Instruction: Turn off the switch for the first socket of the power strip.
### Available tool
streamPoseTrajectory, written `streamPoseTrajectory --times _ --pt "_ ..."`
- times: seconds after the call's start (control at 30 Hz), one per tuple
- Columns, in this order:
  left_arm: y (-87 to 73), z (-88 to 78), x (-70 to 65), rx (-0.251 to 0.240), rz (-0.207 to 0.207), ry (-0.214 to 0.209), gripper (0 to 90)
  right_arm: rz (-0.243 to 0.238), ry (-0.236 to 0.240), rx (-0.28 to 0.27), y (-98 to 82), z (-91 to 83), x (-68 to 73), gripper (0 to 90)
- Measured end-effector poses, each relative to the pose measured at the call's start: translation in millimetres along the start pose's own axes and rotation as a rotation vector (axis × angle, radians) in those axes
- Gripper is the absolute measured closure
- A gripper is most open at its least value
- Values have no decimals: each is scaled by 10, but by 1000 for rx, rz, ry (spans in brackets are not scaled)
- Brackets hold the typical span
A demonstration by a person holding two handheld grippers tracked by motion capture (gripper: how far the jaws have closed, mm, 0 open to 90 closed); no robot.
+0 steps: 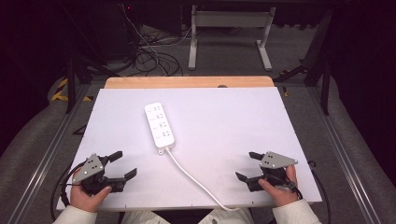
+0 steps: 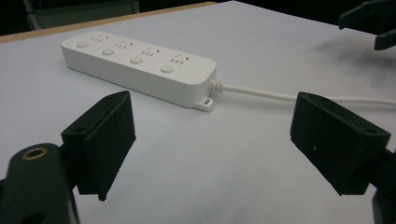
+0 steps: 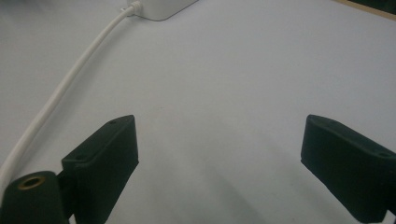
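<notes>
Near table front, left tool (image 1: 120, 164), right tool (image 1: 247, 165), both wide apart, empty.

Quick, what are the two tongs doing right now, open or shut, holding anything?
Left tongs: open, holding nothing, near the power strip.
Right tongs: open, holding nothing, beside the white cord.

Flat white rectangular tabletop (image 1: 243, 121), matte, with a strip of pale wood (image 1: 187, 82) along its far edge. One thing lies directly on it: a white plastic four-outlet power strip (image 1: 159, 125), flat, outlets up, each outlet with a round button beside it. The strip sits left of the tabletop's middle, long axis running roughly from the far edge toward the near edge. Its white round cable (image 1: 196, 181) leaves the near end, curves across the surface and runs off the near edge.
</notes>
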State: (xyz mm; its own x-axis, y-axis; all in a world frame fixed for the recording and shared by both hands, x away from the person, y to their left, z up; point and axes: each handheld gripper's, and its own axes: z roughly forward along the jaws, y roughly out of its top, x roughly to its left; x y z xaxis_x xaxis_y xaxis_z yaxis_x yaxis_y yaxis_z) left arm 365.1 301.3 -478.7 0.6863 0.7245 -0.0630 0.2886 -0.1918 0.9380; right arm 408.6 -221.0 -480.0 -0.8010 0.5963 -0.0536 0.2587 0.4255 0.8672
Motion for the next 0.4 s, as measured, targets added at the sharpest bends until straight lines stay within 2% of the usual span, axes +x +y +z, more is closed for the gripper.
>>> streamPoseTrajectory --times 0.17,0.3,0.4 --pt "14 -18 -3 26 29 10 158 -2 1 0 4 0 2 115" --pt "39 -24 -10 68 97 79 148 -2 0 4 1 4 -1 115" --pt "43 -26 -8 64 87 65 149 0 1 1 -2 3 -5 115"
